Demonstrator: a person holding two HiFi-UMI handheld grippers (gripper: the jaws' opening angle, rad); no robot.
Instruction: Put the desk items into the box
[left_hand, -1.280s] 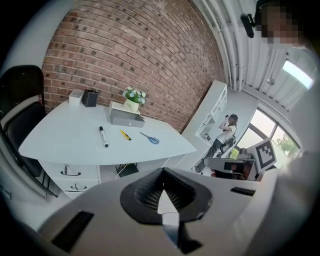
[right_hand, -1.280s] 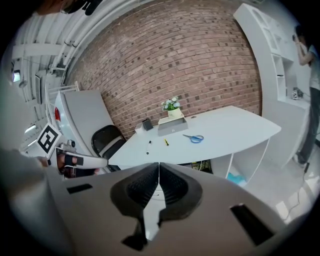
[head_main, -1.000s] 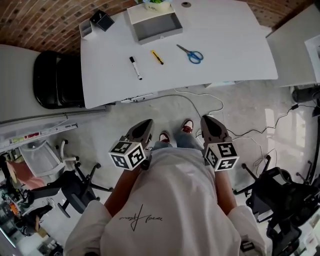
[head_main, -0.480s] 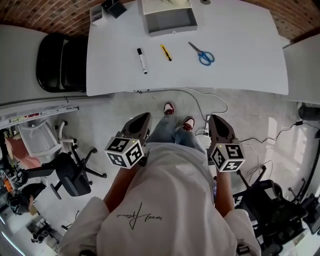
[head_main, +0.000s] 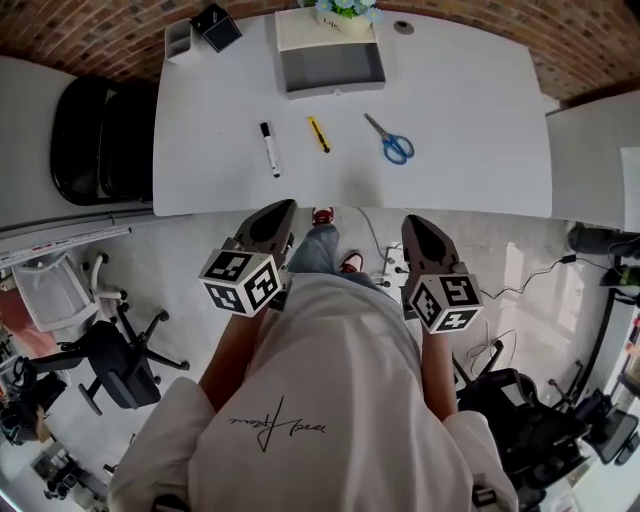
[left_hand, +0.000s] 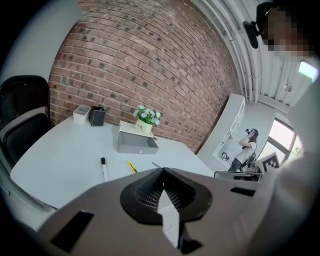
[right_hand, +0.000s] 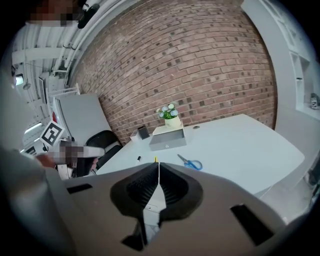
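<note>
Head view: the desk (head_main: 480, 150) has drawn closer, its near edge now just ahead of both tips, so the approach is nearly done and nothing is boxed yet. The left gripper (head_main: 283, 208), jaws pressed together and empty, points toward the marker (head_main: 269, 148). What looks like a yellow cutter (head_main: 318, 134) lies mid-tabletop. The scissors (head_main: 390, 140) lie ahead of the right gripper (head_main: 416, 224), likewise closed and empty. The box (head_main: 333, 70) sits at the far edge.

A bare strip of desk (head_main: 470, 170) is lying open between its near edge and the marker (head_main: 269, 148), yellow knife (head_main: 318, 134) and scissors (head_main: 392, 140), which are lying in a row, well apart. The stretch from them to the open-topped grey box (head_main: 333, 68) is standing clear; a flower pot (head_main: 345, 12) is crowding its far rim.
</note>
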